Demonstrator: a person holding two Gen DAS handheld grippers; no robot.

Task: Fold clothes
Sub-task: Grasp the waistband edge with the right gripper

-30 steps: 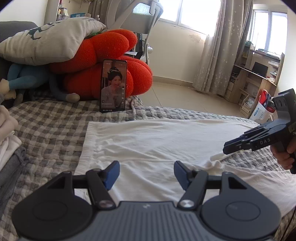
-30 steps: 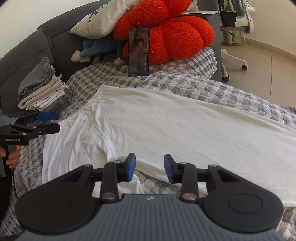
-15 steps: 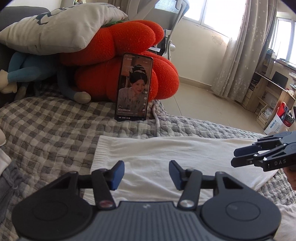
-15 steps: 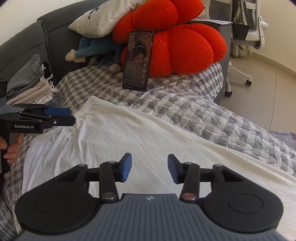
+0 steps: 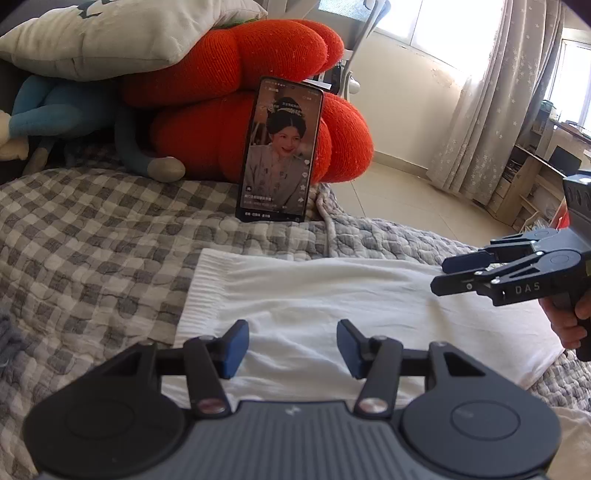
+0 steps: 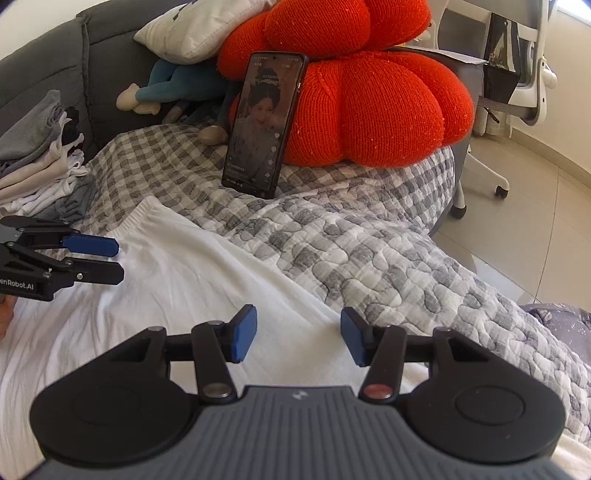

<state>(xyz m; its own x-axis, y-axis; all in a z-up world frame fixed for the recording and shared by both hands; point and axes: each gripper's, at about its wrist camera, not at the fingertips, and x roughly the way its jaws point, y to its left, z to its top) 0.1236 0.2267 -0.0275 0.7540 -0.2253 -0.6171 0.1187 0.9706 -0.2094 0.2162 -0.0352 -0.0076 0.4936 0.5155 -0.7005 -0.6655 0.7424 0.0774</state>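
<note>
A white garment (image 5: 332,295) lies spread flat on the grey checked quilt (image 5: 92,240), its ribbed hem (image 5: 199,291) toward the phone. My left gripper (image 5: 291,349) hovers open over the garment near that hem, nothing between its blue pads. In the right wrist view the same garment (image 6: 177,295) fills the lower left, and my right gripper (image 6: 297,338) hangs open above its far edge. Each gripper shows in the other's view: the right gripper (image 5: 443,275) at the right edge, the left gripper (image 6: 116,260) at the left edge, both with jaws apart and empty.
A phone (image 5: 279,151) with a video playing leans on a red pumpkin cushion (image 5: 332,140) at the quilt's far end. A pillow (image 5: 129,33) and a blue plush toy (image 5: 74,118) lie behind. Folded clothes (image 6: 33,166) are stacked at the left. An office chair (image 6: 517,74) stands on the floor.
Both grippers have moved forward over the garment toward its hem and the phone, which now looks larger. Both stay open and hold nothing.
</note>
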